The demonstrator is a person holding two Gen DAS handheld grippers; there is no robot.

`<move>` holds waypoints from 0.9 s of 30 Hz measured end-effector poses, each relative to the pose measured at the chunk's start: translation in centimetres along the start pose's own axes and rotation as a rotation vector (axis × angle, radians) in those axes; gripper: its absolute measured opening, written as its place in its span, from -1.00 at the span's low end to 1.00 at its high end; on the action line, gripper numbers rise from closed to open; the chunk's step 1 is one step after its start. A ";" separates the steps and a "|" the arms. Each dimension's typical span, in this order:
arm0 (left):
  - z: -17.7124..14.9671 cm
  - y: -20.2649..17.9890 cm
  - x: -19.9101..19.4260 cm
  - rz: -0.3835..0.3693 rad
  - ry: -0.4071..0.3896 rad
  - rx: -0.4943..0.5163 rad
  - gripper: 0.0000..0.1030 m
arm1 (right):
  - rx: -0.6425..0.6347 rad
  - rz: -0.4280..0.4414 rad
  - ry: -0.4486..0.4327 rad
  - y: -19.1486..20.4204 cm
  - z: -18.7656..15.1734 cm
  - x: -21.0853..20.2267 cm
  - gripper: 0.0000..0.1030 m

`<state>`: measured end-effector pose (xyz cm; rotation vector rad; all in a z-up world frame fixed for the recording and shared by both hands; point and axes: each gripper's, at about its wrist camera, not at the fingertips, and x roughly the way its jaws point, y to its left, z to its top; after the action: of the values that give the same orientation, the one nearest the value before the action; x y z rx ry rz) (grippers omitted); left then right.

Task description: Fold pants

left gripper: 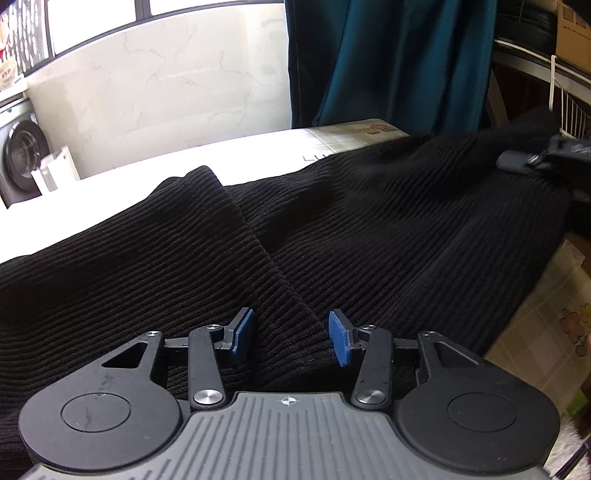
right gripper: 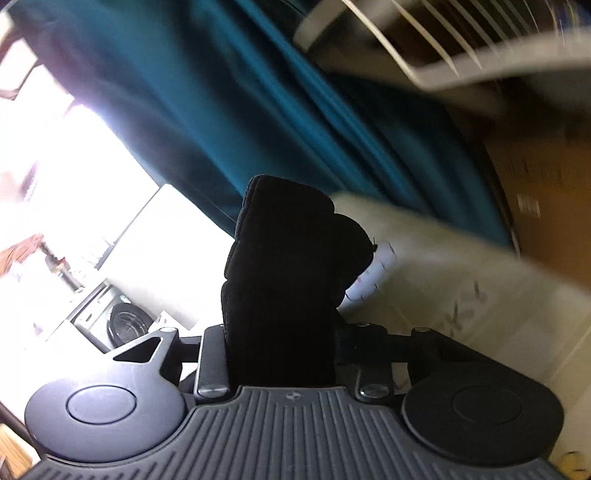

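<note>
Black ribbed pants (left gripper: pixel 332 229) lie spread over a table, one layer folded over another with an edge running toward my left gripper (left gripper: pixel 291 341). The left gripper is open, its blue pads (left gripper: pixel 242 338) on either side of a fold ridge of the fabric. The other gripper shows at the far right of the left wrist view (left gripper: pixel 532 160), at the raised end of the pants. In the right wrist view my right gripper (right gripper: pixel 280 332) is shut on a thick bunch of the black pants (right gripper: pixel 291 266), held up and tilted; its fingertips are hidden by the cloth.
The table (left gripper: pixel 258 147) has a white and checked cover. A teal curtain (left gripper: pixel 391 59) hangs behind it. A wire rack (left gripper: pixel 569 110) and cardboard boxes (left gripper: pixel 572 29) stand at the right. A washing machine (left gripper: pixel 22 162) is at the far left.
</note>
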<state>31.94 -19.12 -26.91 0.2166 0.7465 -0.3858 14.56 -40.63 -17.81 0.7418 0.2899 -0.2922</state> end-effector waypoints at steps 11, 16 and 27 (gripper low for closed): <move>1.0 0.8 -0.5 -0.101 0.009 -0.031 0.04 | -0.050 -0.085 0.042 0.3 0.3 -0.8 -0.28; 1.6 6.2 -6.0 -0.126 -0.111 -0.114 0.00 | -0.159 -0.036 0.022 4.4 1.1 -1.4 -0.28; -6.3 16.3 -7.4 0.034 0.064 -0.380 -0.71 | -0.359 0.033 0.021 13.8 0.0 -0.4 -0.28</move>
<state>29.90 -0.29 -25.37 -0.1165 0.8633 -0.1993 19.15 -30.93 -9.19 0.3957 0.3385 -0.1937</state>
